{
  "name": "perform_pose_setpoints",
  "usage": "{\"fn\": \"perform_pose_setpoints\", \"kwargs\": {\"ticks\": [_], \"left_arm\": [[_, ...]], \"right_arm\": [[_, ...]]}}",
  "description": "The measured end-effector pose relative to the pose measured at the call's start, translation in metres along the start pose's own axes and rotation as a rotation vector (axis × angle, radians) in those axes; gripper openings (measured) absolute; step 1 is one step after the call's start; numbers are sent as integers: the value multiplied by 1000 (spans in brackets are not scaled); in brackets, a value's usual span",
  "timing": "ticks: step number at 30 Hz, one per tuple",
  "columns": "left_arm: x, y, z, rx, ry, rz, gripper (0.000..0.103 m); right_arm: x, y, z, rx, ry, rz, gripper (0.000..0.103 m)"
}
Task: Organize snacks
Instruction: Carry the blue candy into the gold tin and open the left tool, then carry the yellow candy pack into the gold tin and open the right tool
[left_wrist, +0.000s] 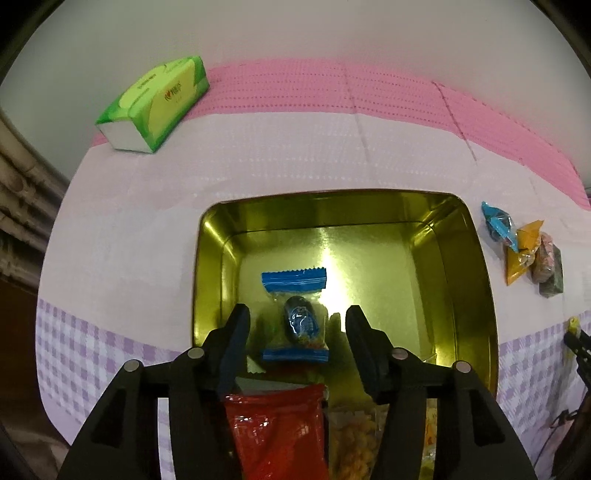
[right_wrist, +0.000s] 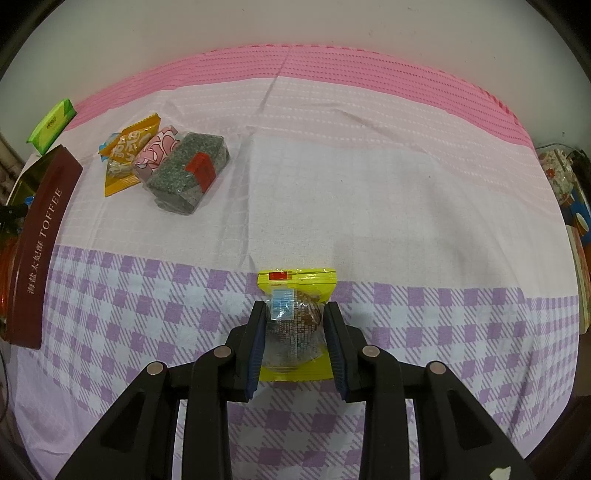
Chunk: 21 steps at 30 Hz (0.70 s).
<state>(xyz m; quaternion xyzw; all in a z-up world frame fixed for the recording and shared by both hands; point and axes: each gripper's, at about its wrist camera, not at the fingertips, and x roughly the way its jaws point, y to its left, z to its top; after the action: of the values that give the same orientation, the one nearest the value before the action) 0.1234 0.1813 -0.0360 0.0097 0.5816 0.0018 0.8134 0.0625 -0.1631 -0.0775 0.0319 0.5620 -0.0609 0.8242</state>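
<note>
An open gold tin (left_wrist: 332, 214) sits on the cloth, and a blue-wrapped snack (left_wrist: 293, 280) lies flat on its floor. My left gripper (left_wrist: 298, 312) hangs over the tin, open, its fingers either side of that snack with a clear gap on both sides. A red packet (left_wrist: 277, 424) and a clear packet of yellow pieces (left_wrist: 351, 439) lie in the tin's near end. In the right wrist view, my right gripper (right_wrist: 294, 308) is shut on a yellow-edged snack (right_wrist: 299, 280) over the purple checked cloth.
Loose snacks lie right of the tin: orange (right_wrist: 125, 158), pink (right_wrist: 155, 153), a dark green-grey bar (right_wrist: 188, 173) and a blue one (left_wrist: 498, 223). The tin's brown TOFFEE side (right_wrist: 37, 240) shows at the left. A green tissue pack (left_wrist: 155, 103) lies at the far left.
</note>
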Motion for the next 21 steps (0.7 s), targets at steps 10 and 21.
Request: {"fn": "perform_pose_setpoints", "kwargs": {"ticks": [10,21], "left_arm": [[-28,8,-17,-40,-85,13,59],[-59,28,-52,-142,-164,42,61]], "right_arm": [[-1,4,0,-7,6,-27,27],[-34,40,15,-73,-54,-16,24]]}}
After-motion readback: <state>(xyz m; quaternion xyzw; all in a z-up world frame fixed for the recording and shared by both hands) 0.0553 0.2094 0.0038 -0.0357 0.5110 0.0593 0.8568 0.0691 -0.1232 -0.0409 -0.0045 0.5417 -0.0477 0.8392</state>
